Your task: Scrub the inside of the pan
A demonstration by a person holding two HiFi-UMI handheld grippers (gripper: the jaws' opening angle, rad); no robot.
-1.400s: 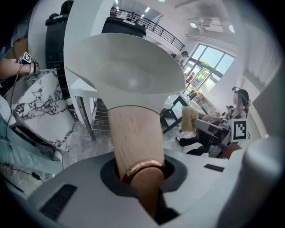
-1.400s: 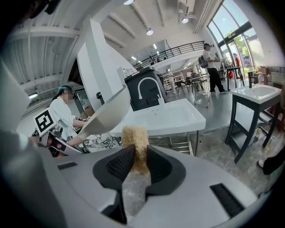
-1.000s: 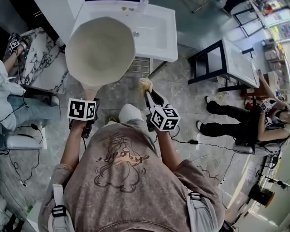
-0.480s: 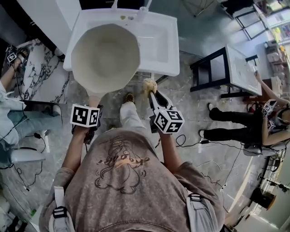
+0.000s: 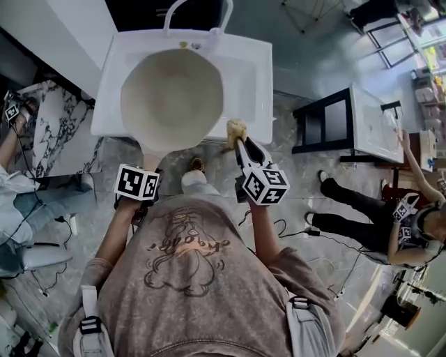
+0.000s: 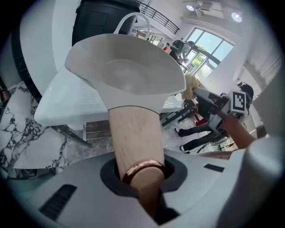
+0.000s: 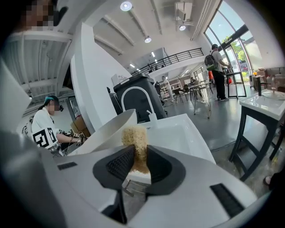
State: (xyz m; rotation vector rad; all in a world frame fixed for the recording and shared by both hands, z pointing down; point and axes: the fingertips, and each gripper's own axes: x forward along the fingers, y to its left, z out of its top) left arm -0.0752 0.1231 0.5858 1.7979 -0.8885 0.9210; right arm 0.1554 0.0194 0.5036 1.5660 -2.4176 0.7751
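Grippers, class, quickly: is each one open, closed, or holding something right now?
Left gripper: closed on the wooden handle of the pan.
Right gripper: closed on the yellowish scrubber.

I see grey stone floor [image 5: 296, 167], black-framed white-topped table [image 5: 369, 115] at right, marble-patterned slab [image 5: 52, 132] at left. Ceiling spotlights [image 7: 126, 6] lit, tall windows [image 7: 236, 38] bright, railed balcony [image 7: 178, 57] beyond.

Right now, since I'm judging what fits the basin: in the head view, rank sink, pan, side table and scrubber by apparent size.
1. sink
2-3. pan and side table look about alike; the pan is likely held nearer the camera.
4. scrubber
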